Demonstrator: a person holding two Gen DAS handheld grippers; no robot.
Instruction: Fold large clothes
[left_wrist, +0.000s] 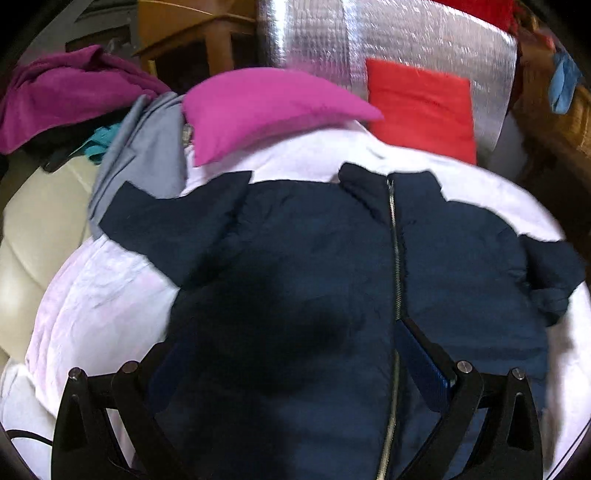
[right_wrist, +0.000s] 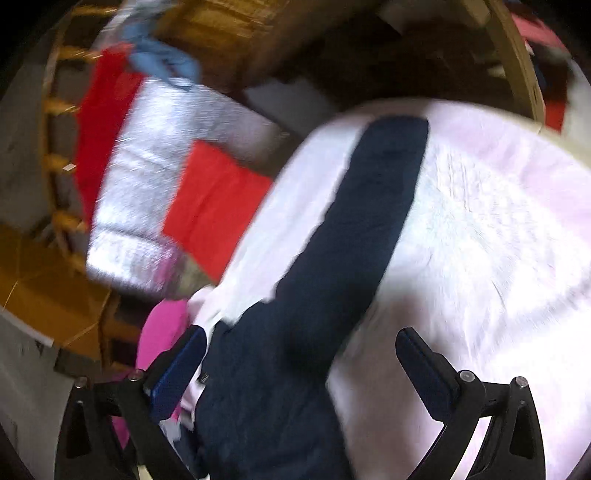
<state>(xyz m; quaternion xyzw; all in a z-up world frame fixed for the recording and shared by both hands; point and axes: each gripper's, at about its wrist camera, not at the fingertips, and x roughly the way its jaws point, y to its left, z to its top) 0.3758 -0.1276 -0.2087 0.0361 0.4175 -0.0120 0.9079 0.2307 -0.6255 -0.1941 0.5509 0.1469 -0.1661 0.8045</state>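
A navy zip-up jacket (left_wrist: 314, 251) lies spread front-up on a pale pink-white sheet (left_wrist: 103, 295), collar at the far end and a silver zipper (left_wrist: 396, 258) running down its middle. My left gripper (left_wrist: 295, 363) hovers open over the jacket's lower body, one finger on each side of the cloth and the right pad (left_wrist: 424, 358) near the zipper. In the right wrist view one navy sleeve (right_wrist: 354, 229) stretches away across the sheet (right_wrist: 480, 240). My right gripper (right_wrist: 303, 365) is open, its fingers straddling the sleeve's shoulder end without pinching it.
A magenta pillow (left_wrist: 266, 107) and a grey garment (left_wrist: 144, 155) lie beyond the jacket's left shoulder. A red cloth (left_wrist: 421, 110) rests on a silver foil mat (left_wrist: 388, 40). A purple garment (left_wrist: 66, 92), a cream cushion (left_wrist: 33, 236) and wooden furniture (right_wrist: 44, 288) surround the sheet.
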